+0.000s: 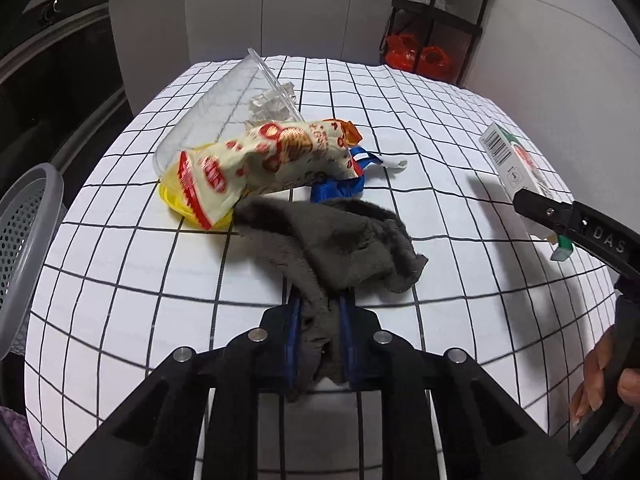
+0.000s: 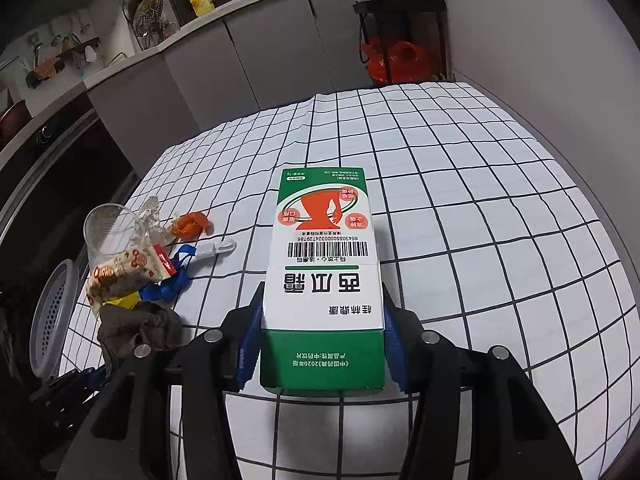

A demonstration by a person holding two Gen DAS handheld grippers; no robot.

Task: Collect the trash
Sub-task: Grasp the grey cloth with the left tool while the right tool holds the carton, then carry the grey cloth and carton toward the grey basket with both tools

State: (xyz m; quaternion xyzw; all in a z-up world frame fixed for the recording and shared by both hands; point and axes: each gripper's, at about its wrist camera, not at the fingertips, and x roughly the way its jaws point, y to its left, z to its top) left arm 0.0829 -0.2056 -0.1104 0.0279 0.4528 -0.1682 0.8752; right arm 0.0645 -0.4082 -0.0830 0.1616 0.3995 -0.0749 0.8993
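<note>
Left wrist: clear cup (image 1: 224, 108) on its side, snack bag (image 1: 256, 164) poking out.

L wrist cam: close, angled down at checked table (image 1: 440, 128) toward counter. R wrist cam: same, from table's right. Shared: trash pile (image 2: 132, 268), basket (image 1: 24, 216).

Cloth (image 1: 344, 248) lies before the wrapper (image 1: 264, 164), cup (image 1: 224, 112) behind, basket (image 1: 24, 248) left.

A green-and-white carton (image 2: 324, 272) is held above the checked tablecloth (image 2: 480, 200). On the cloth's left lie a tipped clear plastic cup (image 1: 224, 112), a snack wrapper (image 1: 264, 160), an orange wrapper (image 2: 191, 225) and a crumpled grey cloth (image 1: 340, 244).
</note>
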